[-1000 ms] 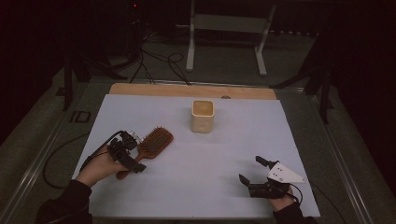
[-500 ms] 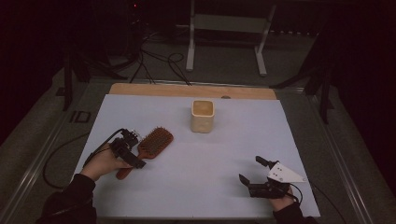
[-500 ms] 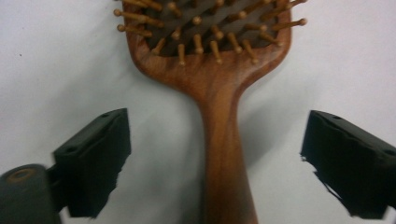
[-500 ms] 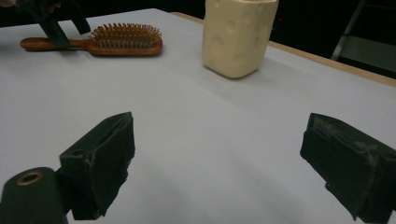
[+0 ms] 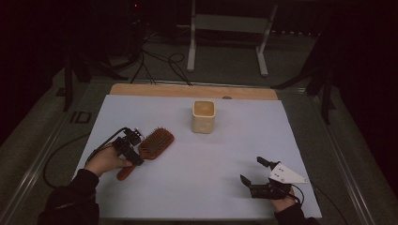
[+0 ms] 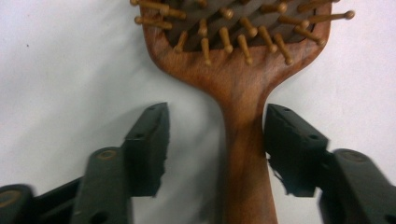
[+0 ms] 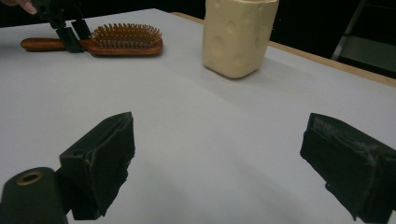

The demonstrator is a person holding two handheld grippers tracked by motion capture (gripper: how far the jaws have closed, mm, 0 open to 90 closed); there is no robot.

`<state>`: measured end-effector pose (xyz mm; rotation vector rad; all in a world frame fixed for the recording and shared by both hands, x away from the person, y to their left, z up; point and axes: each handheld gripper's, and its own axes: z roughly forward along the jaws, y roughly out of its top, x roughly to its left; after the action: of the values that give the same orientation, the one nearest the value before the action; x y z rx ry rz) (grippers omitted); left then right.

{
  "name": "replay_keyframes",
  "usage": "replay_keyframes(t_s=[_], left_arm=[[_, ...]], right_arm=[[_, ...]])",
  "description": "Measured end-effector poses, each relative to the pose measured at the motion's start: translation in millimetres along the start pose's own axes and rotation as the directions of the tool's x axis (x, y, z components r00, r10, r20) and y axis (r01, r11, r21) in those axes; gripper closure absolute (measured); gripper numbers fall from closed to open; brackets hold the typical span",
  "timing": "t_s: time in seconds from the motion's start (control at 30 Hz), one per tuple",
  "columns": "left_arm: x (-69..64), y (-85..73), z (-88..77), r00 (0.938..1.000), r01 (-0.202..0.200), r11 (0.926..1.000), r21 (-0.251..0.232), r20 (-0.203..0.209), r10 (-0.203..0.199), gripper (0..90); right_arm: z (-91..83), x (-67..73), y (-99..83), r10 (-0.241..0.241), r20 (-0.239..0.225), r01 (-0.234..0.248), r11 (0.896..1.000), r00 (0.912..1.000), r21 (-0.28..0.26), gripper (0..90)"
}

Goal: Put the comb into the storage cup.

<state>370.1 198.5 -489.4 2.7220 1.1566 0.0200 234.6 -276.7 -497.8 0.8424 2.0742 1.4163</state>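
While left gripper point(image 6: 212, 144) fingers close astride hairbrush point(image 6: 238, 93) handle, one side gapped, right gripper point(image 5: 256, 172) fingers apart over bare mat point(image 5: 206, 159).

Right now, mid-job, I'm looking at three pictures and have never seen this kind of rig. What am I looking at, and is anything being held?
There is no robot arm: a person holds a two-jaw hand tool in each hand at a table covered by a white sheet. The high view looks down from above the person's side. The other two pictures come from cameras riding on each tool, looking along its black jaws.

On the sheet lie a wooden hairbrush, bristles up, and a cream cup standing farther back.

The left gripper straddles the brush's handle. Its jaws have just been closing; one seems to touch the handle, the other stands apart, so it is not clamped yet. The right gripper hangs open over bare sheet, holding nothing.
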Motion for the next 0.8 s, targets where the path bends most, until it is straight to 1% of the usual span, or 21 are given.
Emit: replay_keyframes(t_s=[0.03,0.07,0.27,0.3,0.37,0.5,0.53,0.57,0.6,0.63,0.7,0.73,0.8], left_arm=[[-0.7,1.0,0.2,1.0,0.007,1.0,-0.001,0.001,-0.007,45.1],[-0.7,1.9,-0.1,1.0,0.003,1.0,0.004,0.001,-0.003,48.0],[-2.4,4.9,0.1,1.0,0.001,0.9998,0.019,-0.008,-0.001,52.6],[-2.8,5.1,0.1,0.9999,-0.003,0.9998,0.02,-0.01,0.003,54.2],[-3.8,5.7,0.6,0.9998,0.001,0.9997,0.023,-0.019,0.0,56.6],[-7.1,7.9,1.1,0.9992,-0.01,0.999,0.043,-0.038,0.012,61.9],[-8.6,8.5,1.5,0.9992,-0.005,0.999,0.045,-0.04,0.006,63.0],[-9.7,9.0,1.4,0.9992,-0.012,0.9987,0.05,-0.038,0.014,64.7],[-10.7,9.7,1.4,0.9991,-0.011,0.9984,0.056,-0.041,0.013,67.9],[-11.6,9.9,1.6,0.9989,-0.007,0.9982,0.059,-0.046,0.009,68.8],[-12.6,9.4,1.7,0.9987,-0.006,0.9984,0.056,-0.051,0.009,70.5],[-11.9,8.5,1.7,0.9991,0.006,0.9988,0.049,-0.043,-0.004,70.9],[-10.6,6.4,1.6,0.9993,0.016,0.9993,0.035,-0.033,-0.015,71.8]], right_arm=[[-0.2,0.2,0.2,-0.002,0.002,0.002,1.0,1.0,-0.003,9.4],[-0.4,0.3,0.3,-0.003,0.002,0.003,1.0,1.0,-0.004,9.4],[-0.4,0.3,0.4,-0.003,0.001,0.003,1.0,1.0,-0.003,9.4],[-0.2,0.1,0.2,-0.002,0.0,0.002,1.0,1.0,-0.003,9.4],[-0.4,0.1,0.4,0.0,0.001,0.0,1.0,1.0,-0.004,9.4],[0.1,0.2,0.1,-0.001,-0.002,0.001,1.0,1.0,-0.002,9.4],[0.1,0.3,0.2,-0.002,-0.001,0.001,1.0,1.0,-0.002,9.4],[-0.1,0.7,0.6,0.001,-0.001,-0.001,1.0,1.0,-0.003,9.4],[-0.1,0.9,0.6,-0.002,0.0,0.002,1.0,1.0,-0.003,9.4],[0.1,0.6,0.4,-0.005,-0.001,0.005,1.0,1.0,-0.001,9.4],[0.2,0.5,0.3,-0.002,-0.003,0.002,1.0,1.0,0.0,9.4],[0.0,0.9,0.6,-0.001,-0.001,0.001,1.0,1.0,-0.002,9.4],[-0.3,1.2,0.8,-0.005,-0.002,0.005,1.0,1.0,-0.002,9.4]])
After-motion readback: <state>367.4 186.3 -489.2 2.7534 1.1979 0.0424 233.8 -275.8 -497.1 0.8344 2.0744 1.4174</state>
